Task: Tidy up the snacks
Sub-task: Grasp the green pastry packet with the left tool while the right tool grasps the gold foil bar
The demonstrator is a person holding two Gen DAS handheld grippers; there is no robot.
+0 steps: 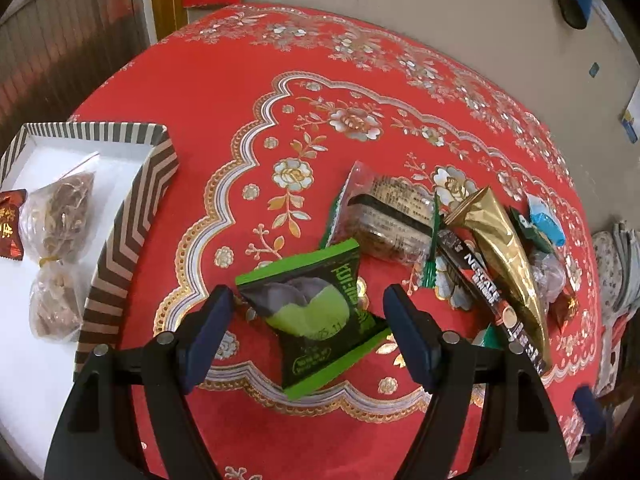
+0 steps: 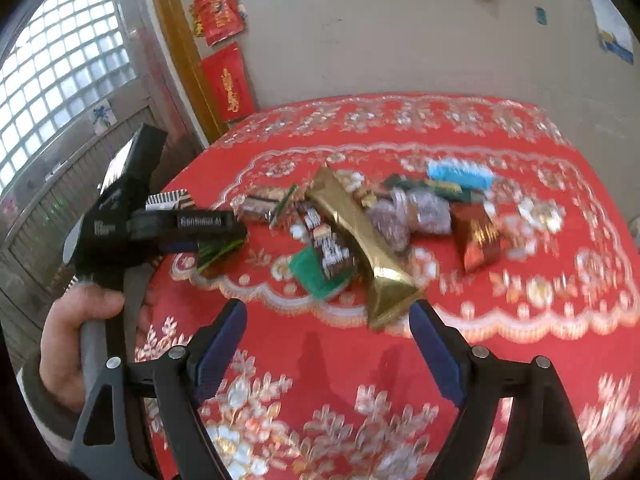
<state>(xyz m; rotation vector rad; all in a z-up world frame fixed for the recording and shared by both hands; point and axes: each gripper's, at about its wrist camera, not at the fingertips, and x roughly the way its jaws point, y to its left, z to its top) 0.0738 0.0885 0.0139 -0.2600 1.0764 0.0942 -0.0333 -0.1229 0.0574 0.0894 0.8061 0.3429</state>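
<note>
A green and black snack packet (image 1: pixel 320 316) lies on the red tablecloth between the fingers of my left gripper (image 1: pixel 308 312), which is open around it with gaps on both sides. A striped box (image 1: pixel 132 208) at the left holds a clear bag of brown snacks (image 1: pixel 60 216) and a red packet (image 1: pixel 10 222). A pile of snacks lies to the right: a gold wrapper (image 1: pixel 504 248), a Nescafe stick (image 1: pixel 488 292) and a clear packet (image 1: pixel 384 216). My right gripper (image 2: pixel 328 316) is open and empty, just in front of the gold wrapper (image 2: pixel 360 236). The left gripper (image 2: pixel 216 244) also shows in the right wrist view.
The round table (image 1: pixel 248 80) has a red floral cloth and stands against a beige wall. Red envelopes (image 2: pixel 228 80) hang on the wall. A blue packet (image 2: pixel 460 174) and a red foil packet (image 2: pixel 478 240) lie in the pile. The table edge falls off at the left.
</note>
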